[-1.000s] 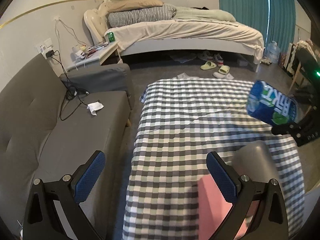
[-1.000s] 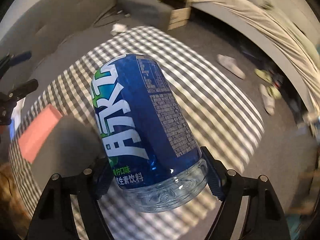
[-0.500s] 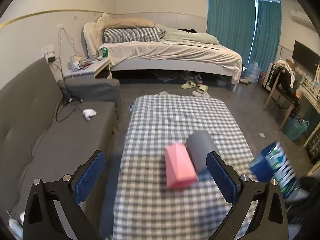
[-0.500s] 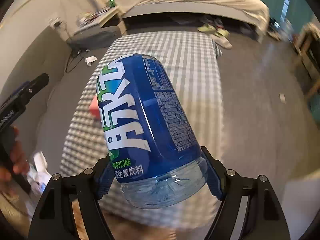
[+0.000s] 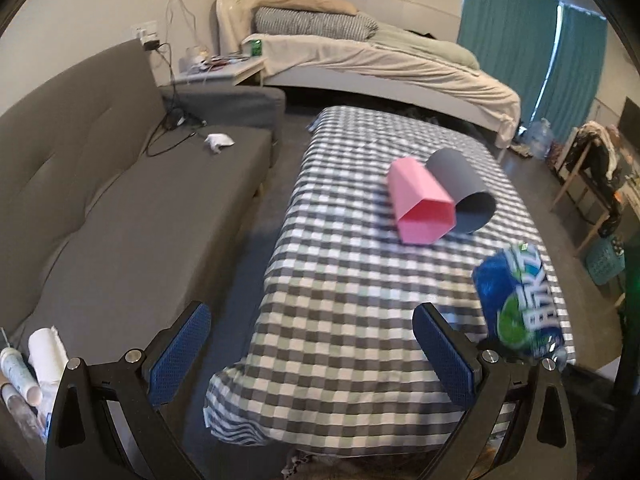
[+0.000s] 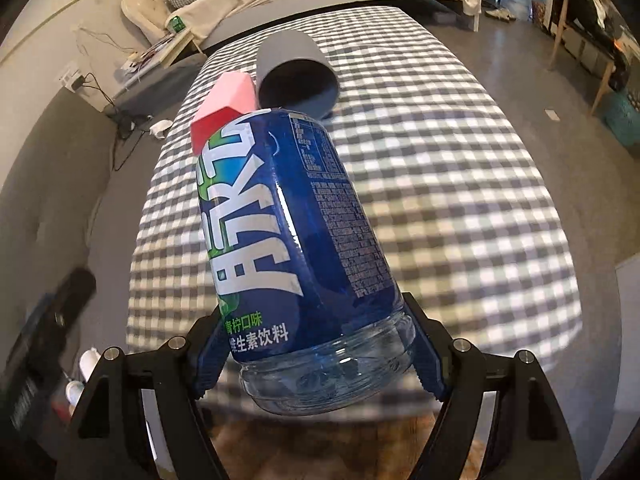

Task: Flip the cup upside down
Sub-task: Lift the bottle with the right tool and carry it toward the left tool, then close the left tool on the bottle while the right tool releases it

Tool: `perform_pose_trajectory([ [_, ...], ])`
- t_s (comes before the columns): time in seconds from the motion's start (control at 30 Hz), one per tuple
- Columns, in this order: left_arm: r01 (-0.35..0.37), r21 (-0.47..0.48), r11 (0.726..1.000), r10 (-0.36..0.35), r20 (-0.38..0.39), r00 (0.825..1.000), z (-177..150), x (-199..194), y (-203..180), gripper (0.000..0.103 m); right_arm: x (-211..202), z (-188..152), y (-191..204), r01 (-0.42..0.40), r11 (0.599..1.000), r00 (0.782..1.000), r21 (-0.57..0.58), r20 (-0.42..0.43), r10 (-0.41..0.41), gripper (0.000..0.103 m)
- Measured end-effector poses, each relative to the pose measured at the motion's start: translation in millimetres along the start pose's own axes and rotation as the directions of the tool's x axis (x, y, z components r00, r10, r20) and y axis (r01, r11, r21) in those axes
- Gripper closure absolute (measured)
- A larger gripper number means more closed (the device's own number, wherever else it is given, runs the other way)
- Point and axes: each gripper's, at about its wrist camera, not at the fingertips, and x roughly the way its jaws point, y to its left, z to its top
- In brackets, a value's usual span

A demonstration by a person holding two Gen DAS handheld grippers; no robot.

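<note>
My right gripper (image 6: 316, 344) is shut on a blue-labelled clear plastic cup (image 6: 288, 240), gripping it near its clear base, with the other end tilted up and away. In the left wrist view the same blue cup (image 5: 520, 304) hangs over the near right part of the checked table (image 5: 360, 300). A pink hexagonal cup (image 5: 420, 204) and a grey round cup (image 5: 460, 184) lie on their sides, touching, mouths toward me. The blue cup partly hides the pink cup (image 6: 228, 100), and the grey cup (image 6: 296, 68) lies just beyond. My left gripper (image 5: 310, 344) is open and empty at the table's near left corner.
A grey sofa (image 5: 120, 200) runs along the left of the table. A bed (image 5: 380, 60) stands behind it. At the right are a wooden chair (image 5: 580, 168) and a teal basket (image 5: 604, 260). Small bottles (image 5: 40, 356) sit at the lower left.
Both grippers have drawn back toward the table's near edge. The blue cup stays gripped on the right. The pink and grey cups now lie farther ahead.
</note>
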Motion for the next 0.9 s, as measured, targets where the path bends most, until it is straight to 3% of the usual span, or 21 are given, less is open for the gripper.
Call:
perform_pose_trajectory([
  [0.07, -0.023, 0.008, 1.0, 0.023, 0.012, 1.0, -1, 1, 2, 0.0, 6, 6, 4, 0.02, 1.0, 1.0, -0.016, 0.007, -0.02, 0.026],
  [0.17, -0.048, 0.012, 0.999, 0.048, 0.017, 0.999, 3, 2, 2, 0.0, 18, 10, 7, -0.016, 1.0, 1.0, -0.008, -0.019, 0.016, 0.023],
  [0.23, -0.052, 0.011, 0.999, 0.052, 0.016, 0.999, 6, 1, 3, 0.0, 20, 7, 10, -0.024, 1.0, 0.999, -0.019, -0.023, 0.023, 0.009],
  [0.4, -0.065, 0.018, 0.998, 0.064, 0.061, 0.996, 11, -15, -3, 0.0, -19, -1, 8, -0.058, 0.994, 0.992, -0.089, 0.103, 0.067, 0.002],
  [0.5, -0.059, 0.01, 0.998, 0.058, 0.086, 0.995, 9, -26, -14, 0.0, -53, -4, -2, -0.043, 0.991, 0.977, -0.126, 0.201, 0.068, 0.001],
  [0.67, -0.013, -0.007, 1.0, 0.014, 0.094, 0.995, -2, -34, -43, 0.0, -94, -11, -40, 0.093, 0.985, 0.94, -0.147, 0.339, -0.038, 0.001],
  [0.77, 0.051, -0.014, 0.999, -0.05, 0.045, 0.998, -12, -26, -65, 0.0, -105, -14, -67, 0.151, 0.982, 0.912, -0.111, 0.4, -0.095, 0.001],
  [0.9, 0.118, 0.012, 0.993, -0.118, -0.028, 0.993, -27, -10, -99, 0.0, -113, -18, -102, 0.126, 0.992, 0.897, -0.032, 0.43, -0.1, 0.001],
])
